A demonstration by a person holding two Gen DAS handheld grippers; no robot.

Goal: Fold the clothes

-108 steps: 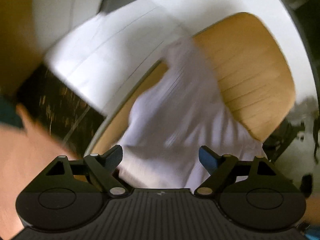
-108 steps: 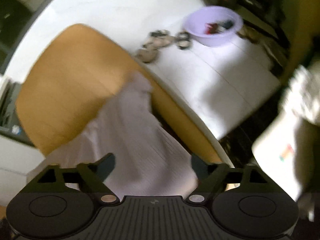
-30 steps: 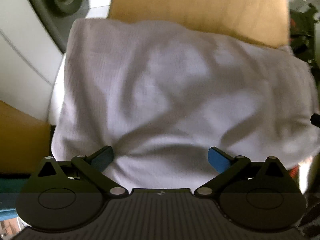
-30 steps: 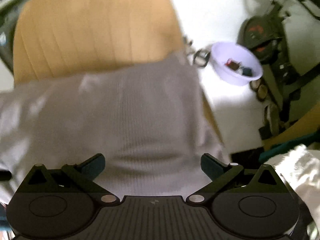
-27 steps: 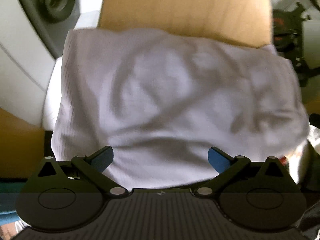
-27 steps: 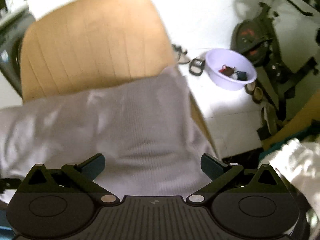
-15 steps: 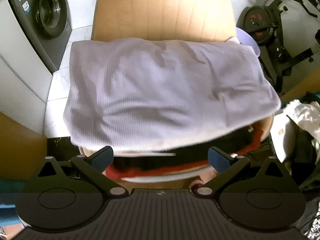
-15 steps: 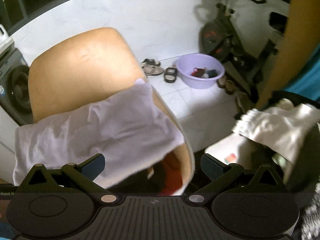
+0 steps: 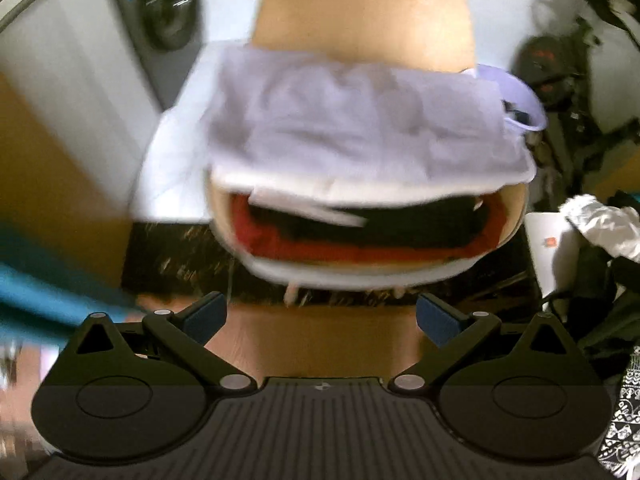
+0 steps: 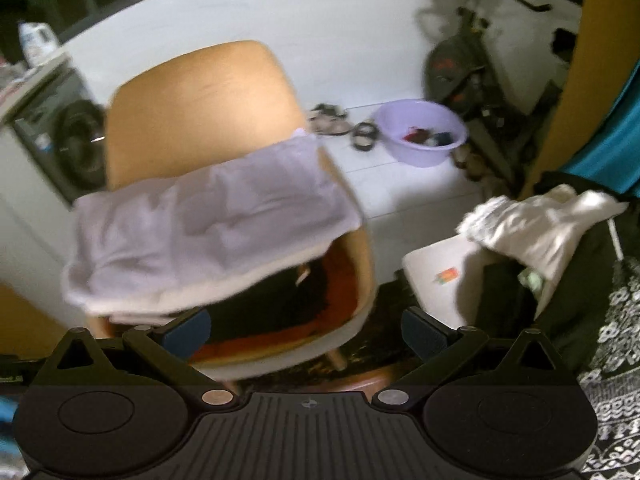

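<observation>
The folded lilac garment (image 9: 360, 128) is laid flat on a stack of clothes on the chair (image 9: 360, 12) seat, judged a storage pile for finished items. Left gripper (image 9: 320, 316) and right gripper (image 10: 306, 326) are held in front of the chair, fingers spread wide, nothing pinched; the garment lies well beyond both.

Both tongs (image 9: 320, 318) withdrawn, lavender garment (image 10: 208, 216) released
</observation>
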